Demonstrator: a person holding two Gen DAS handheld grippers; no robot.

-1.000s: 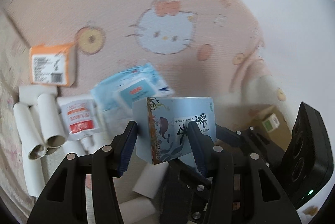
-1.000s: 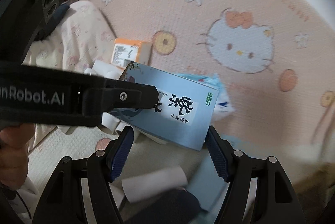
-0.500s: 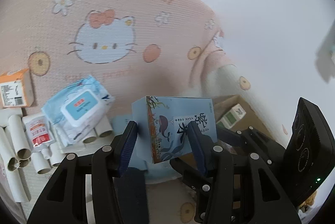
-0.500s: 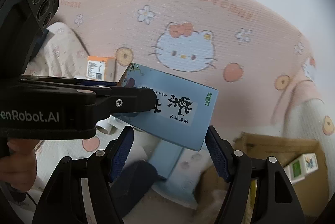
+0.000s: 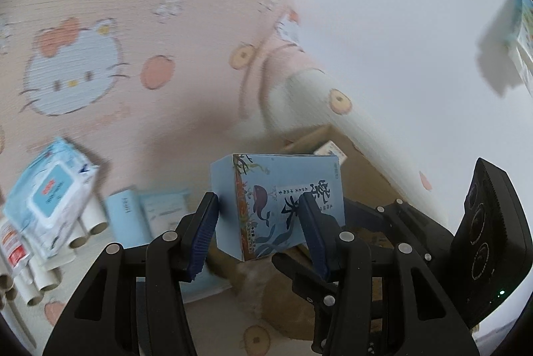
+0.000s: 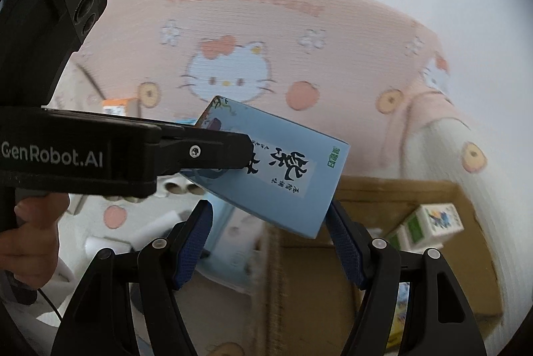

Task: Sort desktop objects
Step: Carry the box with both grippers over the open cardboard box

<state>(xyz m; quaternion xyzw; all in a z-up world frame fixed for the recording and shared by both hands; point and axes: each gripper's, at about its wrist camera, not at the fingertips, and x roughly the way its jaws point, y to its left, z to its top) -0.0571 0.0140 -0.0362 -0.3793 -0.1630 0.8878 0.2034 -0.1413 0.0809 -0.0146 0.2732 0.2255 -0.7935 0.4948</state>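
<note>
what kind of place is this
Probably a bedroom or home: a pink cartoon-cat blanket reading "Sweet Dream" covers the surface, with a wet wipes pack and an open cardboard box beside it.

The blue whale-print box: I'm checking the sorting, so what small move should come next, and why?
Probably carry the blue box a little further right and down over the open cardboard carton. The left hand-held gripper clamps the box, and the right hand-held gripper has at least one pad against its lower corner. The carton already holds a small green-and-white box, so it looks like the place for boxes.
</note>
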